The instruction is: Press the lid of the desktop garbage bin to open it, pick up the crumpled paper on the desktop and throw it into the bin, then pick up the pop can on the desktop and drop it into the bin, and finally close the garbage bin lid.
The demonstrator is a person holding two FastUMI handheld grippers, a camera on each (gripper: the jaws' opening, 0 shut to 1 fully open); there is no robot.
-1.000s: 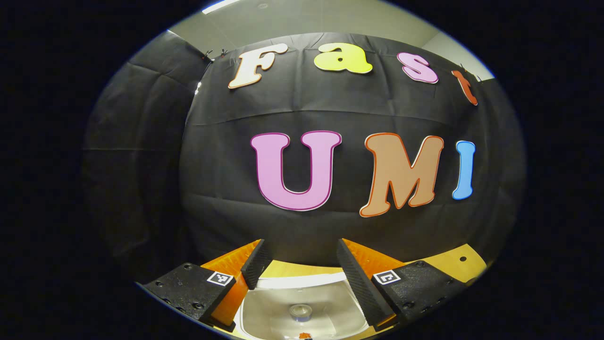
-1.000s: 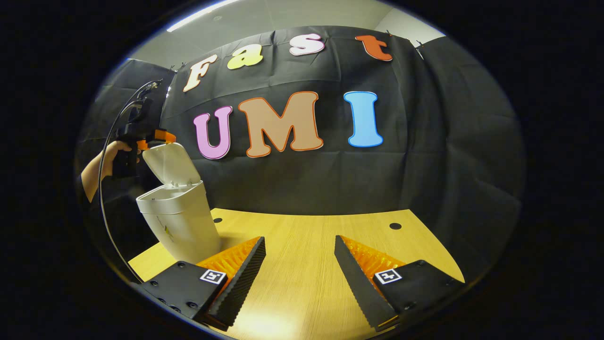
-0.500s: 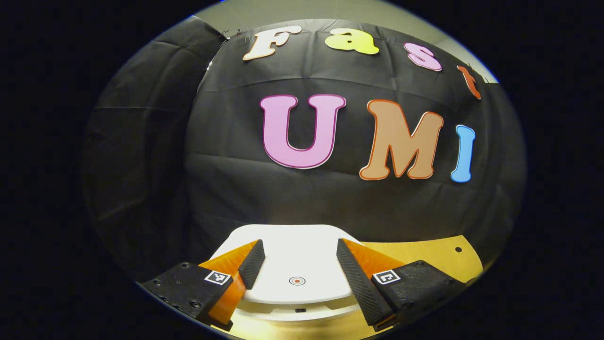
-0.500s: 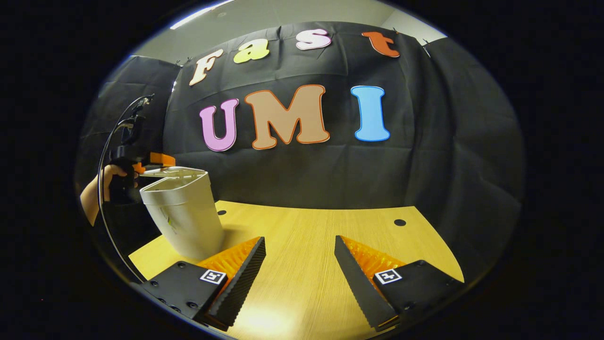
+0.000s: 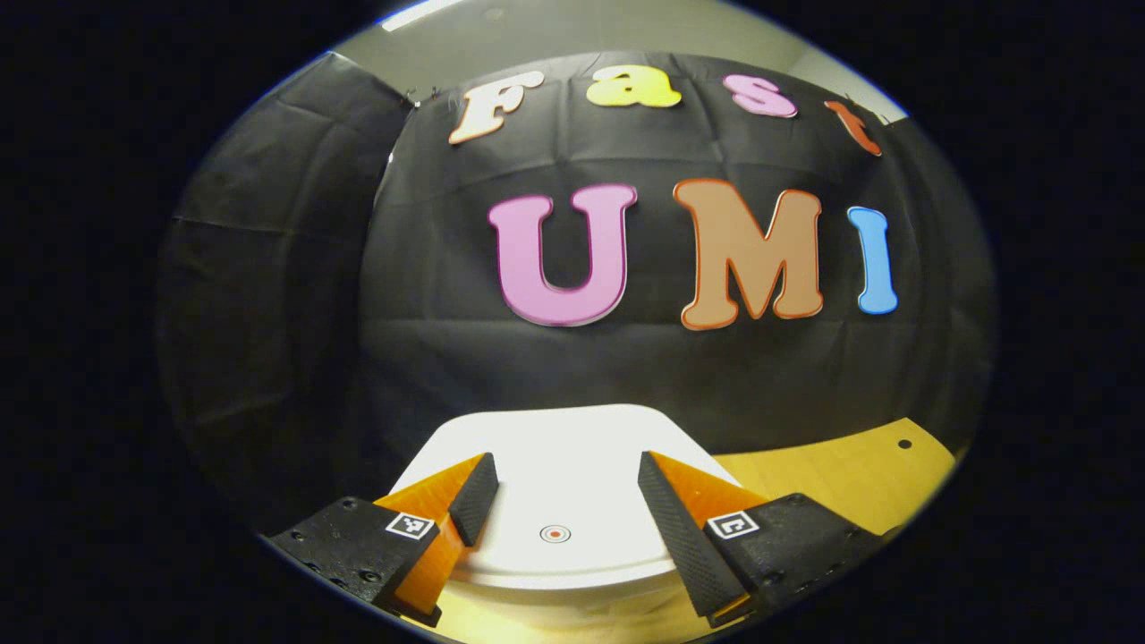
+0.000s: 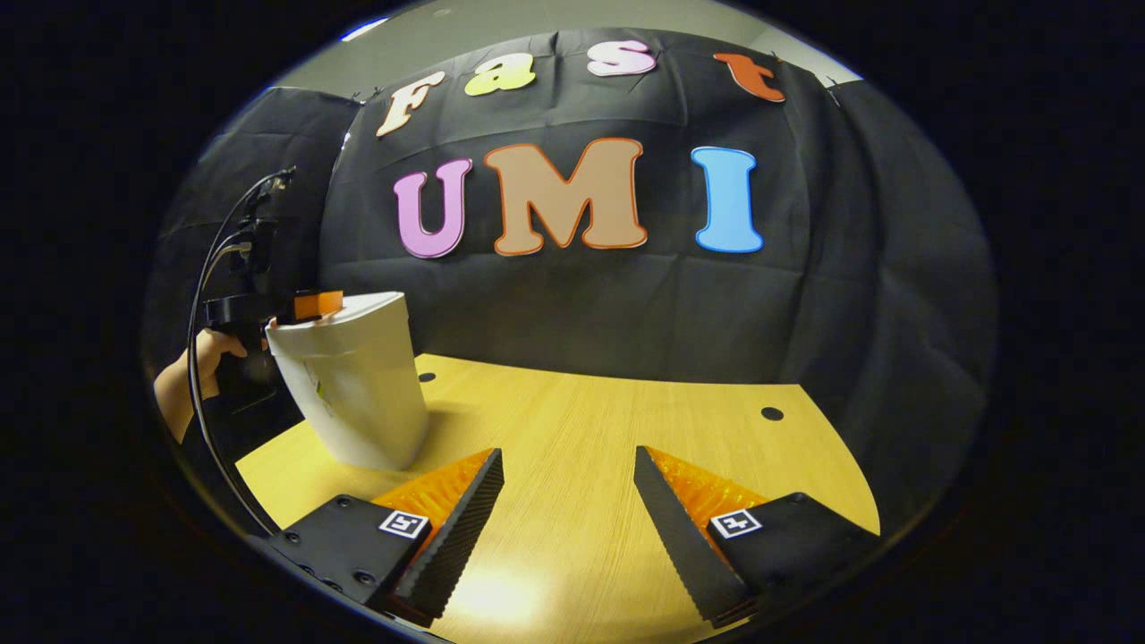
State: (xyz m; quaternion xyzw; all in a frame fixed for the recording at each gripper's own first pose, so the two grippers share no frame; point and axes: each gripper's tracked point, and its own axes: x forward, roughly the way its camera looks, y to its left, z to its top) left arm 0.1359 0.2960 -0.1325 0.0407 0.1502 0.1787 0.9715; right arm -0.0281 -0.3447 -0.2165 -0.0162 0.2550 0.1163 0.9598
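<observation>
- The garbage bin point(image 6: 353, 385) was seen standing on the desktop point(image 6: 581, 465) with its lid point(image 5: 564, 474) down.
- The left gripper point(image 5: 562, 501) was held spread over the lid, gripping nothing.
- The right gripper point(image 6: 569, 510) was held apart, empty.
- The bin was judged light, stiff and tippable; it was best pressed at the lid's centre mark point(image 5: 555, 534).

In the right gripper view the garbage bin point(image 6: 353, 385) stands on the wooden table point(image 6: 608, 429) at the far left, its lid point(image 6: 358, 309) down on top. The left gripper point(image 6: 309, 306) sits over the lid's left edge, a hand point(image 6: 192, 371) behind it — further left still. The right gripper point(image 6: 568, 510) hangs above the table's near part, right of the bin and apart from it. In the left gripper view the lid point(image 5: 564, 465) lies directly beneath the left gripper point(image 5: 568, 505) — table point(image 5: 832, 474) to the right, booth wall point(image 5: 572, 358) behind.
</observation>
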